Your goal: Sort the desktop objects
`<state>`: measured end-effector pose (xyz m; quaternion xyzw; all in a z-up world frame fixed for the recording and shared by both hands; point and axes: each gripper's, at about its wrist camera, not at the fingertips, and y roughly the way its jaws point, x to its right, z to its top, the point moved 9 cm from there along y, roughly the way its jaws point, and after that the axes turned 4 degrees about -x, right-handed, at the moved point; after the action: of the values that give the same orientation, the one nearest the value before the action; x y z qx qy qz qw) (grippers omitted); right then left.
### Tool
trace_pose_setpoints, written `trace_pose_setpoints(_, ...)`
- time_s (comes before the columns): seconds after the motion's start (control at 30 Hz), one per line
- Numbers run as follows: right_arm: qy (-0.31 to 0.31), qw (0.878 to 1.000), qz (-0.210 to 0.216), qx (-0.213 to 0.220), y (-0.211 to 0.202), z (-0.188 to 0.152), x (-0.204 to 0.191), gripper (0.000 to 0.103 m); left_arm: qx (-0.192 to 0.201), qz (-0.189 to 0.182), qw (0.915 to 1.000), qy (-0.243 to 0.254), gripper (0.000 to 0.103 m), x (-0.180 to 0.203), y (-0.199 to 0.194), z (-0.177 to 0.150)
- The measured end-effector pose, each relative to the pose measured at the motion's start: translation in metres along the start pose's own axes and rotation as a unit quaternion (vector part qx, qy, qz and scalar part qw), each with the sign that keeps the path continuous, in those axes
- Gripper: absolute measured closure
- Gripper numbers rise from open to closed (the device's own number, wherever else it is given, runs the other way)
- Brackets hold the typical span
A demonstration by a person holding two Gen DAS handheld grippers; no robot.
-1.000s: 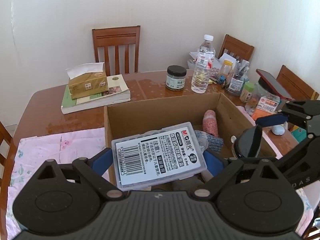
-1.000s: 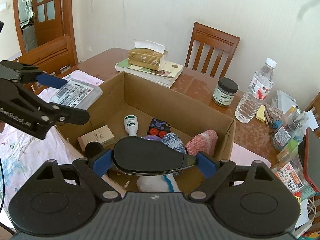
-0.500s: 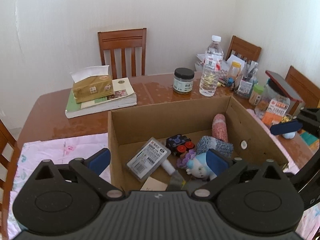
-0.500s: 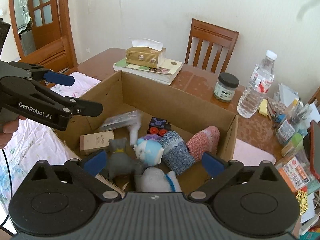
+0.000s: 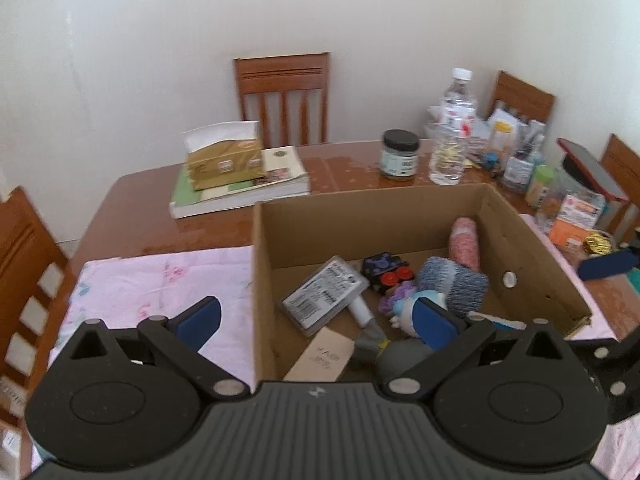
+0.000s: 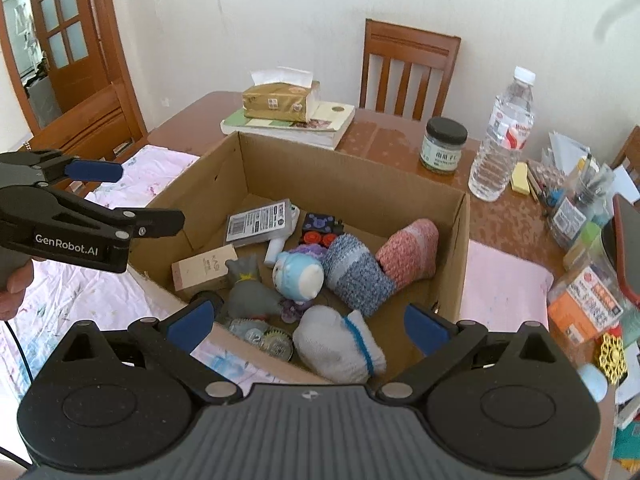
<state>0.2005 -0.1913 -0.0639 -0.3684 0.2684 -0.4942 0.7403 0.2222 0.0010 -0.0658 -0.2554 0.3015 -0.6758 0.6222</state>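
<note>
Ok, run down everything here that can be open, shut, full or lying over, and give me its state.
Cardboard box: open on top, things inside.
Left tool: open, nothing held.
Right tool: open, nothing held.
Water bottle: upright, cap on.
Jar: upright, lid on.
Tissue box: open, tissue sticking out, on a book.
Plastic case: shut, lying in the box.

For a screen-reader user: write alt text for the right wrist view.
An open cardboard box on a wooden table holds rolled socks, a blue plush toy and a plastic case. The right gripper hovers open and empty above it, with the left gripper at the left.
</note>
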Motion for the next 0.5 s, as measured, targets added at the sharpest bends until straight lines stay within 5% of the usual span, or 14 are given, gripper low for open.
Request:
trace_pose_setpoints(0.27, 0.018, 0.999, -0.004, -0.026, -0.005, -0.009, -0.011, 0.000, -0.022, 0.009, 0.9995, 0.019, 0.001, 0.007, -0.013, -0.010)
trace_pose_setpoints(0.5, 0.051, 0.998, -0.020, -0.041, -0.014, -0.015, -0.010, 0.000, -0.043, 0.002, 0.9990, -0.012, 0.001, 0.007, -0.028, -0.016)
